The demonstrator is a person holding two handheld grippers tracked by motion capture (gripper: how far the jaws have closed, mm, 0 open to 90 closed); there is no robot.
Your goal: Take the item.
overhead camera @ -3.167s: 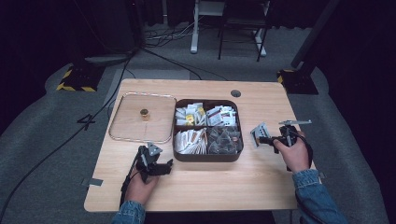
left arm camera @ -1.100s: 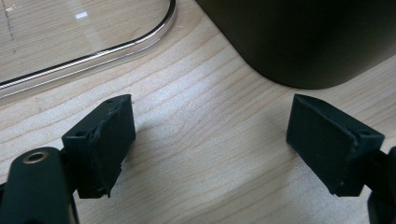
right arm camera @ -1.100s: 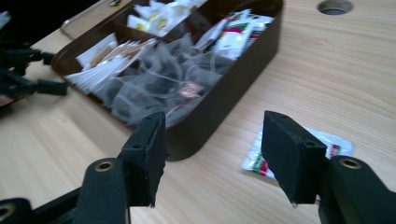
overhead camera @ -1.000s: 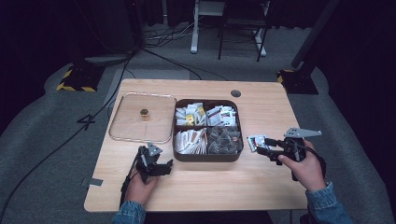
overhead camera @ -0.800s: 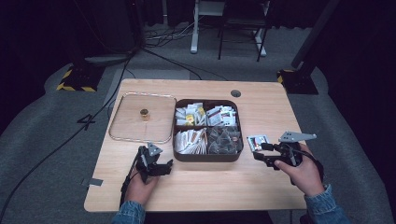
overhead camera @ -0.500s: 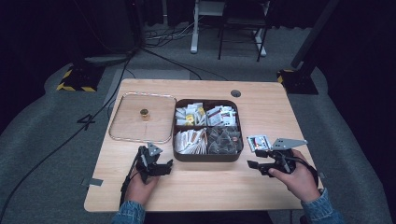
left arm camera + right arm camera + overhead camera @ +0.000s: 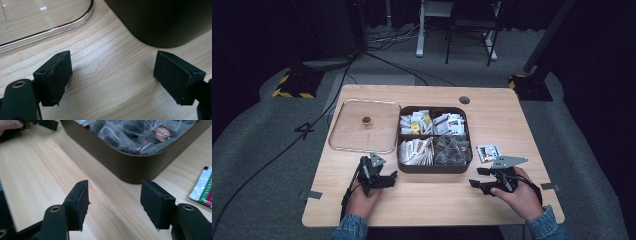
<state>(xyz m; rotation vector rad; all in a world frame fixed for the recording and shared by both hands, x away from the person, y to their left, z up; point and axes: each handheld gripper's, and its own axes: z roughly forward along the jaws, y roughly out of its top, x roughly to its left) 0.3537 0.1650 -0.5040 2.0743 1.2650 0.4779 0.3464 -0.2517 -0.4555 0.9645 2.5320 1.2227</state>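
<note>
- On the wooden table (image 7: 437,200), near its front edge, the right gripper (image 7: 478,178) lies low in the person's right hand (image 7: 519,192), its jaws pointing towards the table's middle.
- Its jaws stand apart with nothing between them; in the right gripper view only bare wood lies between the pads (image 7: 79,202).
- The tea sachet (image 7: 488,152), a flat white packet with red and green print, lies on the table just beside the right wall of the brown box (image 7: 432,167), apart from the right gripper and a little beyond it.
- In the right gripper view the sachet (image 7: 203,187) shows at the right edge, flat on the wood, clear of the jaws.
- The box has four compartments: the near right one holds dark mesh tea bags (image 7: 452,149), the others hold paper sachets.
- The left gripper (image 7: 388,179) rests at the front left of the box, held by the left hand (image 7: 362,200); its jaws are spread wide over bare wood, gripping nothing.
- A clear lid (image 7: 364,126) with a small round knob (image 7: 366,120) lies flat on the table, left of the box.
</note>
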